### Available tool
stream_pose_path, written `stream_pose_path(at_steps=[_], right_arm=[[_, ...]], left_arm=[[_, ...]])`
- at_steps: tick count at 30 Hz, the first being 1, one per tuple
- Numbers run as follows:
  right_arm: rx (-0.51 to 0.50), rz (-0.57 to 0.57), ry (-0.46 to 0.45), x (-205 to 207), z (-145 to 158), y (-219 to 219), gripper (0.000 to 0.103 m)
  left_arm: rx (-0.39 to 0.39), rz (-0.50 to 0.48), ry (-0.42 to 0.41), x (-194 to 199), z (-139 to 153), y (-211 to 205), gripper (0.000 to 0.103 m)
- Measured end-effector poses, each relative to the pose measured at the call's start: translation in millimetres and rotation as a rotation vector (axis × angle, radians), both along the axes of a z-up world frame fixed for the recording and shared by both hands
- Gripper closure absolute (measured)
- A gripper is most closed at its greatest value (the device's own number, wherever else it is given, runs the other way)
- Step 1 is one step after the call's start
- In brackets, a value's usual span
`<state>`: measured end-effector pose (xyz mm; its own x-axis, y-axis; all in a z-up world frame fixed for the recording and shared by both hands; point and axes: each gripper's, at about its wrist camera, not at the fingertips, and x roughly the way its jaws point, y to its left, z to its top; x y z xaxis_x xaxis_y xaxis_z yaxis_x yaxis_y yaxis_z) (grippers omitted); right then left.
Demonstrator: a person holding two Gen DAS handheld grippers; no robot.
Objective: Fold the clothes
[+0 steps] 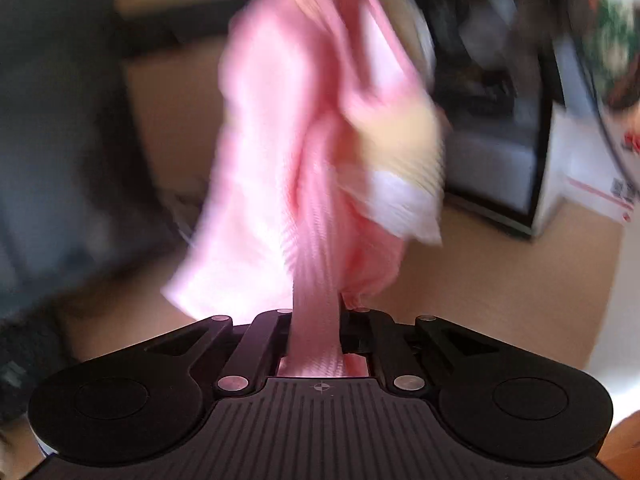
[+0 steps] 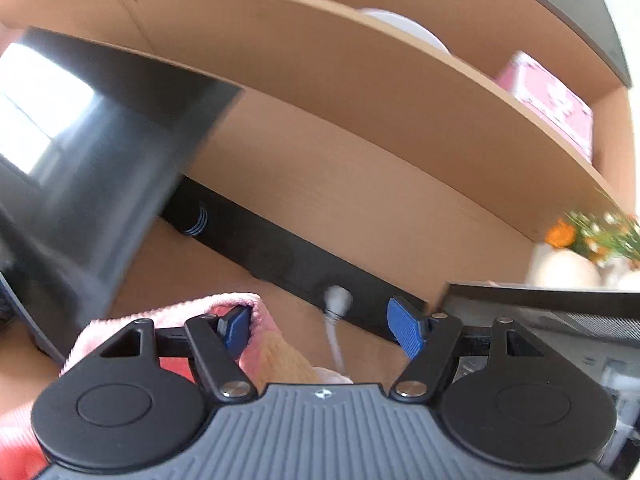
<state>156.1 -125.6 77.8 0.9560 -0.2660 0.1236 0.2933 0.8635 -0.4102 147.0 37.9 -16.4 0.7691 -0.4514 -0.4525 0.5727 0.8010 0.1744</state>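
A pink knitted garment [image 1: 280, 140] with yellow and white patches hangs in the air, blurred by motion. My left gripper [image 1: 316, 320] is shut on a bunched strip of it, which runs up between the fingers. In the right wrist view, my right gripper [image 2: 322, 326] is open, its blue pads [image 2: 404, 330] wide apart. A fold of the pink garment [image 2: 260, 320] is draped over the left pad and lies below it, not clamped.
A wooden desk [image 2: 180, 264] carries a dark monitor [image 2: 80, 160] at left, a black bar [image 2: 280, 256] along the back with a white cable [image 2: 334, 328], and a wooden shelf [image 2: 360, 80] above. Flowers [image 2: 592, 236] stand at right. A dark case [image 1: 500, 120] and box [image 1: 592, 184] show in the left wrist view.
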Motion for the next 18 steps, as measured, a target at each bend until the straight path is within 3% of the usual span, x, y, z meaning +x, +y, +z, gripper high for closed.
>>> stream_pose_path(at_steps=[3, 7, 12, 15, 18], right_arm=[[0.066, -0.039, -0.085, -25, 12, -11, 0.033], [0.105, -0.015, -0.207, -73, 29, 0, 0.033], [0.127, 0.006, -0.281, -102, 53, 24, 0.026], [0.133, 0.014, -0.181, -64, 59, 22, 0.023], [0.194, 0.028, 0.072, -2, 39, 10, 0.023]], left_arm=[[-0.057, 0.053, -0.116, -13, 44, 45, 0.096], [-0.272, 0.001, -0.173, -38, 100, 107, 0.096], [-0.378, -0.041, -0.210, -46, 122, 150, 0.095], [-0.340, 0.016, -0.146, -15, 114, 151, 0.095], [-0.280, 0.119, 0.004, 33, 83, 143, 0.094]])
